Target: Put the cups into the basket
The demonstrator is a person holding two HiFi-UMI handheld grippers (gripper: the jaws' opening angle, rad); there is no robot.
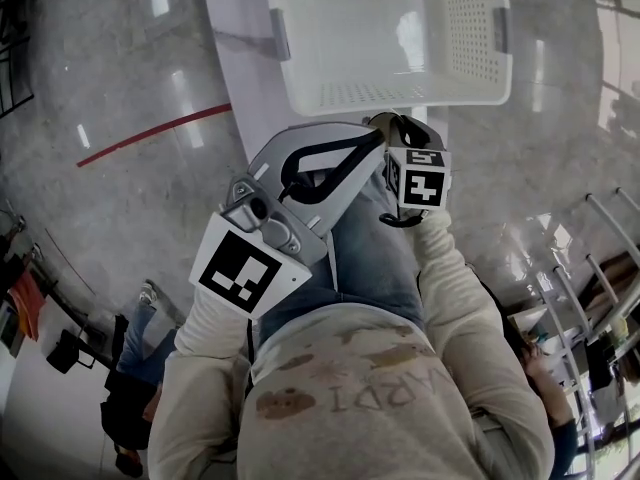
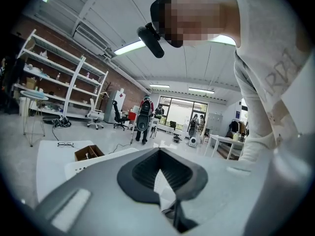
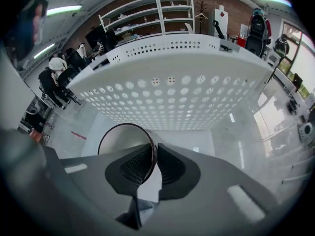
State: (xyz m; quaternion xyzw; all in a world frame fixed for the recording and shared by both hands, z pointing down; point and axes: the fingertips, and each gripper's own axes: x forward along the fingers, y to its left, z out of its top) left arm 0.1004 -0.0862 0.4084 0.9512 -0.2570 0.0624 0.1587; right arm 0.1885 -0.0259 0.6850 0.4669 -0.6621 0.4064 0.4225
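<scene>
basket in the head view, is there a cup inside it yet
No, the basket shows only its bare white floor and holed walls; the right gripper holds a cup by its rim.

One white perforated plastic basket [image 1: 478, 28], upper middle of the head view; one clear dark-rimmed round cup [image 3: 118, 137]; two grey grippers, left gripper [image 2: 160, 154] and right gripper [image 3: 152, 149].

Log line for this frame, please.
right gripper shut on cup rim | cup outside basket, near its wall | left gripper shut, empty | basket on table, no cup visible inside
</scene>
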